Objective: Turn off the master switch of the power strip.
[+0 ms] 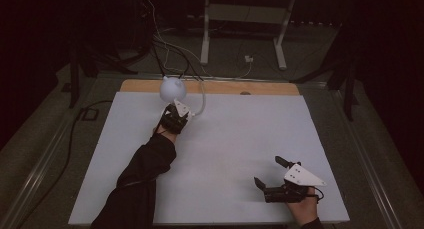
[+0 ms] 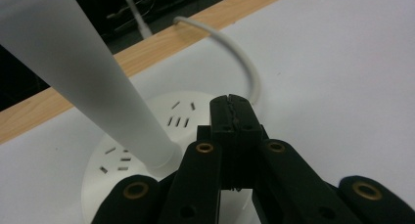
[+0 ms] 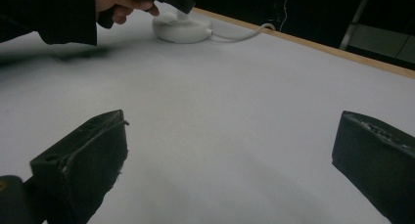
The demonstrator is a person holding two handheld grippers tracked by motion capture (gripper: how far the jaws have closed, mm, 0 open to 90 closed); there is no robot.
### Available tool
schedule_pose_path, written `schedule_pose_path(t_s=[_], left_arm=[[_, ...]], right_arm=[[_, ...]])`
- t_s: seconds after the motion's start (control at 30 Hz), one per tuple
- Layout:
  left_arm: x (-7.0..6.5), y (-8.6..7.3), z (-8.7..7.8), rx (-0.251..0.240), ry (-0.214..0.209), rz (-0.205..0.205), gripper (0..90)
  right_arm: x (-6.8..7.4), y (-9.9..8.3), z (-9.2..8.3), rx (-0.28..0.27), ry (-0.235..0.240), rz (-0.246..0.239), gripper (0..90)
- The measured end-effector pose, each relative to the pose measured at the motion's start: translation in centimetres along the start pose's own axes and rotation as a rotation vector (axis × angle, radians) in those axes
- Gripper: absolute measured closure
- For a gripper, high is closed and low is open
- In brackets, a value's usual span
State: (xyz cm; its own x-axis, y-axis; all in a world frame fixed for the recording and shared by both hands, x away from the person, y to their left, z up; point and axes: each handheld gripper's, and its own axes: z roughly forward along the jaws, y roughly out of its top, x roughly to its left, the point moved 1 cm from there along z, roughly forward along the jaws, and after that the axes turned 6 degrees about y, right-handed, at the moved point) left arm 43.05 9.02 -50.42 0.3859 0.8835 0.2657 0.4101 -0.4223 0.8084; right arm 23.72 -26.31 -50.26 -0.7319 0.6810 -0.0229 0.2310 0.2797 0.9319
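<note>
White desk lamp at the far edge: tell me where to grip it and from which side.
Grip the lamp by its slim stem, just above the round base. There it is narrowest, so a claw can span it. Come level from the near side: the cord leaves the base toward the wooden table edge. The left claw is shut beside the stem.

This looks like a lab or test room, not a home. A big white table point(image 1: 235, 154) with a wooden edge stands alone on a grey floor point(image 1: 45, 154), and the room around it is dark, with black walls or curtains. Loose cables point(image 1: 170, 49) run over the floor behind the table, a white metal stand point(image 1: 245, 19) with long feet is at the back, and a person in dark sleeves holds a black gripper tool in each hand.
</note>
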Motion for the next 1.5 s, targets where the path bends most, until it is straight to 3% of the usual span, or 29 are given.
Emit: schedule_pose_path(t_s=[0.13,0.37,0.47,0.7,0.73,0.9,1.07,1.43,1.5], left_arm=[[0.0,-0.1,-0.3,0.006,-0.012,-0.002,90.0],[0.1,-0.2,-0.9,0.062,-0.046,-0.036,90.0],[0.2,-0.1,-1.3,0.067,-0.064,-0.052,78.2],[-0.1,0.3,-2.5,0.062,-0.130,-0.045,45.4],[-0.1,0.3,-2.6,0.062,-0.161,-0.048,43.2],[-0.3,0.2,-3.0,0.107,-0.244,-0.055,19.4],[-0.4,0.3,-3.6,0.132,-0.318,-0.062,2.5],[0.4,0.9,-6.2,0.113,-0.428,-0.064,0.4],[0.6,1.0,-6.8,0.094,-0.402,-0.048,0.4]], right_arm=[[0.0,0.0,0.0,0.000,0.000,-0.002,0.0],[-0.1,0.0,0.0,-0.002,-0.003,0.004,0.0],[-0.1,0.0,0.0,-0.003,-0.002,0.002,0.0],[-0.2,0.0,-0.1,-0.005,-0.004,0.003,0.0],[-0.2,0.0,-0.1,-0.005,-0.005,0.003,0.0],[-0.1,0.1,-0.1,-0.005,-0.005,0.000,0.0],[-0.2,0.1,-0.1,-0.006,-0.008,0.002,0.0],[-0.1,0.1,-0.1,-0.005,-0.009,0.000,0.0],[-0.1,0.1,-0.1,-0.007,-0.008,0.000,0.0]])
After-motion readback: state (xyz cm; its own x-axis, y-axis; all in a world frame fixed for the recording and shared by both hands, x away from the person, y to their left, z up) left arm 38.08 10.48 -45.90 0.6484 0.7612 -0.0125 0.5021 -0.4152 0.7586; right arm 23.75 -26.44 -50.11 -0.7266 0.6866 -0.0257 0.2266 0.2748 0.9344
